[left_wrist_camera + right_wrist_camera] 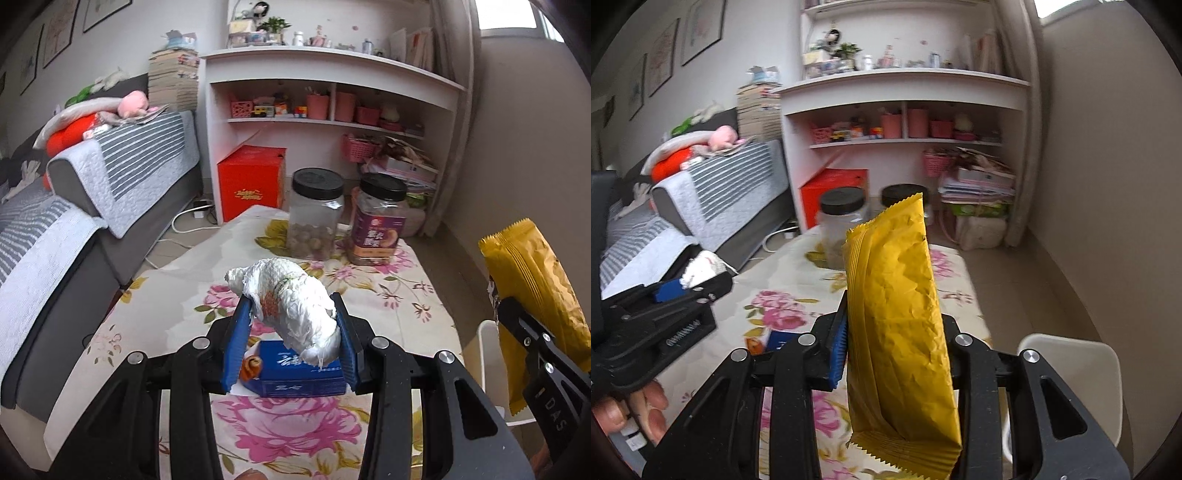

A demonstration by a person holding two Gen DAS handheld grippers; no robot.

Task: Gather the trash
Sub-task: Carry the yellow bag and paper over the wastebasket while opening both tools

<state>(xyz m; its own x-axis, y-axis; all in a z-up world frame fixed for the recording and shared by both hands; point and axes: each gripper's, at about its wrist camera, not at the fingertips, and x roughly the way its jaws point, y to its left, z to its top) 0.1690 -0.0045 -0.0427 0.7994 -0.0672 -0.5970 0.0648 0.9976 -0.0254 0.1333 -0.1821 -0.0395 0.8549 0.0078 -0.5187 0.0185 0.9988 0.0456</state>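
My left gripper (293, 314) is shut on a crumpled white tissue wad (291, 299) and holds it above the flowered table (369, 295). Below it lies a blue box (299, 373) with a small orange-brown scrap (252, 367) beside it. My right gripper (894, 339) is shut on a yellow snack wrapper (901, 317), held upright above the table. That wrapper also shows at the right edge of the left wrist view (535, 291). The left gripper with the tissue shows at the left of the right wrist view (683, 288).
Two clear jars with black lids (316, 214) (380, 218) stand at the table's far end. A white chair (1071, 365) is at the right of the table. A grey sofa (110, 184) runs along the left. A white shelf unit (332, 96) and a red box (251, 181) are behind.
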